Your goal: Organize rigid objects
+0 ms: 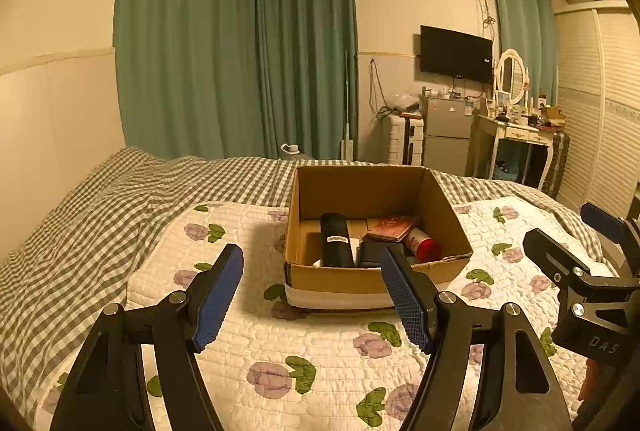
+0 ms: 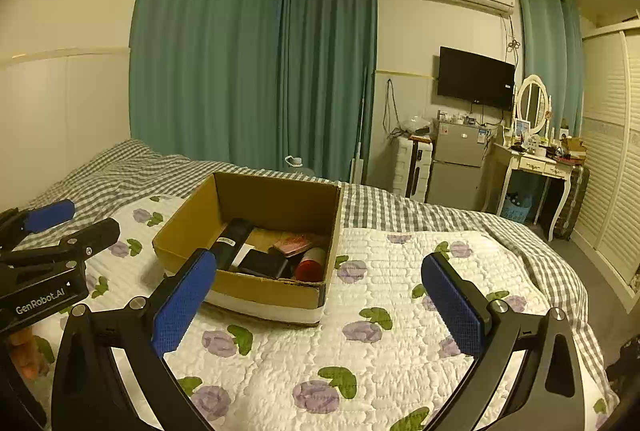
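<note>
An open cardboard box stands on the flowered quilt of a bed. Inside lie a black cylinder, a red-capped bottle, a red booklet and a flat black case. My left gripper is open and empty, hovering just in front of the box. My right gripper is open and empty, in front of and to the right of the box. Each gripper shows at the edge of the other's view.
The quilt lies over a grey checked bedcover. Green curtains hang behind the bed. A small fridge, a dressing table and a wardrobe stand at the right.
</note>
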